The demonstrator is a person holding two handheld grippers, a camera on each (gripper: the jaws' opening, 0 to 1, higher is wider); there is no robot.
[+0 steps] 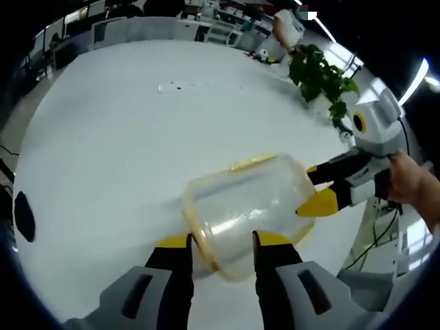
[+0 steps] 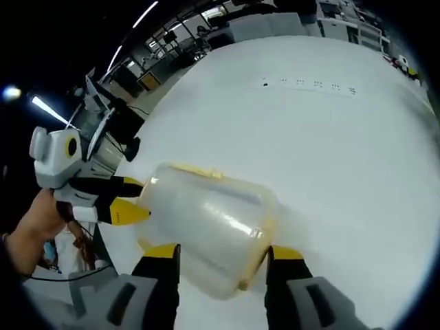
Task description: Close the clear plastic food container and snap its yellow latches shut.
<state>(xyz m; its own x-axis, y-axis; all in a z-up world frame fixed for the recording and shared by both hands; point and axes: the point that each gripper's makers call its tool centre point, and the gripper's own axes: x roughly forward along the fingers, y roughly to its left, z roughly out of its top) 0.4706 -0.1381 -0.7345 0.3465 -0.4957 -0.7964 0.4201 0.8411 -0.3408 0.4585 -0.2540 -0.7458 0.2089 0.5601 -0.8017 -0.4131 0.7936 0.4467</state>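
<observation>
The container (image 1: 247, 206) is lying on the table (image 1: 124, 151), sitting between the left gripper (image 1: 221, 251) at its six o'clock and the right gripper (image 1: 323, 185) at three; a plant (image 1: 320, 75) is standing at one o'clock.

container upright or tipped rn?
Tipped. The clear container lies on its side on the white table, between the left gripper jaws.

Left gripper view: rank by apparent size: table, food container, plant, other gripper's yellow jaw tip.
1. White table, by far the largest.
2. Clear food container, close to the camera, so nearness enlarges it.
3. Plant, farther away, so its true size is unsure.
4. Right gripper's yellow jaw tip, smallest.
</observation>
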